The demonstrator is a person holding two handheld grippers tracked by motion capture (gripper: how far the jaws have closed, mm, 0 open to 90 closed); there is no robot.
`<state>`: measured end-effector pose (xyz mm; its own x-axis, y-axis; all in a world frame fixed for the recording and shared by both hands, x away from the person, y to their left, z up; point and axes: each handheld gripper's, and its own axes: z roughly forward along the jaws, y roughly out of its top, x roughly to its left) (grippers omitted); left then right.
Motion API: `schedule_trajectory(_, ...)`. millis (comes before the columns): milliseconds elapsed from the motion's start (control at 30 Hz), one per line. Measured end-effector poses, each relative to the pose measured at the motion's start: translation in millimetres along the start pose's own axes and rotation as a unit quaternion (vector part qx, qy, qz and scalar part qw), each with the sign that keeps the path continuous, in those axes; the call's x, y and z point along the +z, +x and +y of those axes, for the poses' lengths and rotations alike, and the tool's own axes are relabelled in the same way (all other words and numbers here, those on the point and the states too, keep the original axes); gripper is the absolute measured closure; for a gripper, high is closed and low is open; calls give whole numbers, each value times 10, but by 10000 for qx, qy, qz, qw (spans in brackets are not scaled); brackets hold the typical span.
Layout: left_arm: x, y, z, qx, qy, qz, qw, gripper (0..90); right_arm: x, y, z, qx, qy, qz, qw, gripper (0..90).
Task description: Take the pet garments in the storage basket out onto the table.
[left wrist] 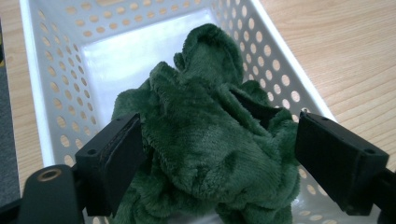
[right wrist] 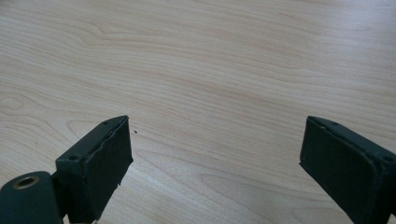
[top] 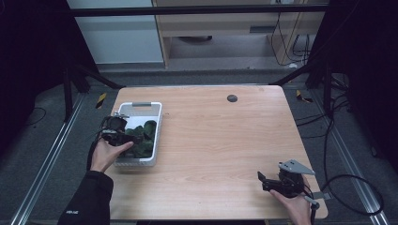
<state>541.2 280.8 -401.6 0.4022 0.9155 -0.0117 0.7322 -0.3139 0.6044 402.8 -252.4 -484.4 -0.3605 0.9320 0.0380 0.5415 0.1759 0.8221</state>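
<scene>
1. Green cloth (left wrist: 205, 140): crumpled plush heap lying in the white basket (left wrist: 56, 84), bunched toward the basket's near end, far end bare. High view shows the same cloth (top: 143, 136) inside the basket (top: 157, 123).
2. Basket sits at the worktop's (top: 225, 140) left edge, perforated walls, long side running away from me.
3. My left gripper (left wrist: 212, 154): jaws spread wide, one on each side of the cloth heap. Left-hand jaw touches the pile; the other has a slight gap. Not clamped on it.
4. High view: left gripper (top: 133, 139) is over the basket's near-left part, my left hand (top: 107, 153) behind it.
5. My right gripper (right wrist: 215, 163): jaws spread wide, nothing between them, bare wood below.
6. High view: right gripper (top: 264, 180) near the worktop's front right corner, well apart from the basket, pointing left.
</scene>
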Motion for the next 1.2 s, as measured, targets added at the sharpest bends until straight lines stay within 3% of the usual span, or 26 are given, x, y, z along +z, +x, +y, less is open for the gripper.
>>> schedule_trajectory(700, 303, 13, -96, -104, 307, -52, 9995, 111, 37, 11, -14, -56, 88, 78, 9999, 60)
schedule_trajectory(967, 373, 34, -121, -208, 456, -24, 9987, 194, 40, 11, -14, -47, 111, 110, 9999, 56)
schedule_trajectory(1200, 410, 38, -119, -214, 628, 74, 9978, 392, 47, 11, -16, -39, 144, 132, 9998, 53)
